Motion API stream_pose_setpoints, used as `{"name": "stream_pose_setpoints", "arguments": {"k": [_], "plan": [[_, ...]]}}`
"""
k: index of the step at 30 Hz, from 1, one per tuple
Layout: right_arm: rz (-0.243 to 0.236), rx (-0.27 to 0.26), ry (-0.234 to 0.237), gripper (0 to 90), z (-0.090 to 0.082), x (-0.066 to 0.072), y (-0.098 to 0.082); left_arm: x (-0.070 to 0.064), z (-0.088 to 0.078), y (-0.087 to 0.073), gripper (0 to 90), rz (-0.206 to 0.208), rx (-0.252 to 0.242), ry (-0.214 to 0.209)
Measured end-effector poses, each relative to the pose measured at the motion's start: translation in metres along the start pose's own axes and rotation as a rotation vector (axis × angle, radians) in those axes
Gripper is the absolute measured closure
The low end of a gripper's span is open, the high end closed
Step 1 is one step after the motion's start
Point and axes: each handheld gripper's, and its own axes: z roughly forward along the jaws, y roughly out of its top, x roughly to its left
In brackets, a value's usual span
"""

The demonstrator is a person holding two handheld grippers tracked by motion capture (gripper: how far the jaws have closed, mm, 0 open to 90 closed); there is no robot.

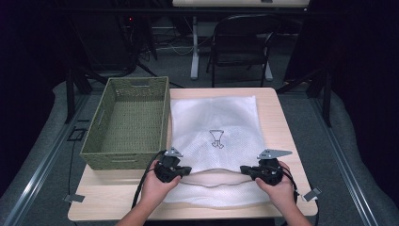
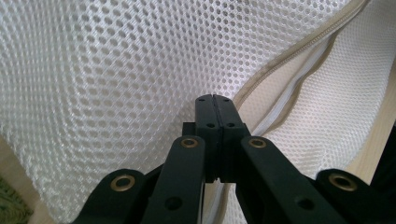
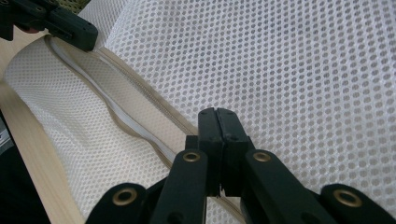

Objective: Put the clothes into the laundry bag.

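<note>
Mesh bag point(image 1: 214, 136) lies flat on the table point(image 1: 277, 117), just right of the green basket point(image 1: 127, 123), its zipper point(image 1: 211, 173) open along the near end. Your left gripper point(image 1: 181, 170) and right gripper point(image 1: 248, 170) pinch the upper zipper edge at its two ends, jaws pressed together.

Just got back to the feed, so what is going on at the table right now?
A person holds a gripper in each hand over a white mesh laundry bag spread on the wooden table. The left gripper and right gripper both sit at the bag's near zipper edge, which gapes open between them. Each gripper's fingers are shut together at the upper lip of that opening. A green woven basket stands empty to the left.
</note>
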Motion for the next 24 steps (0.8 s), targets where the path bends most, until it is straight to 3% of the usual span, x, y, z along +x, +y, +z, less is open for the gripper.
{"name": "stream_pose_setpoints", "arguments": {"k": [5, 24], "plan": [[0.006, 0.017, -0.008, 89.2, 0.003, -0.003, -0.006, 0.004, 0.003, -0.008, 90.0, -0.021, 0.0, -0.002], [0.058, 0.037, -0.035, 88.7, 0.002, -0.017, -0.02, 0.009, 0.004, -0.025, 90.0, -0.017, 0.034, 0.055]]}}
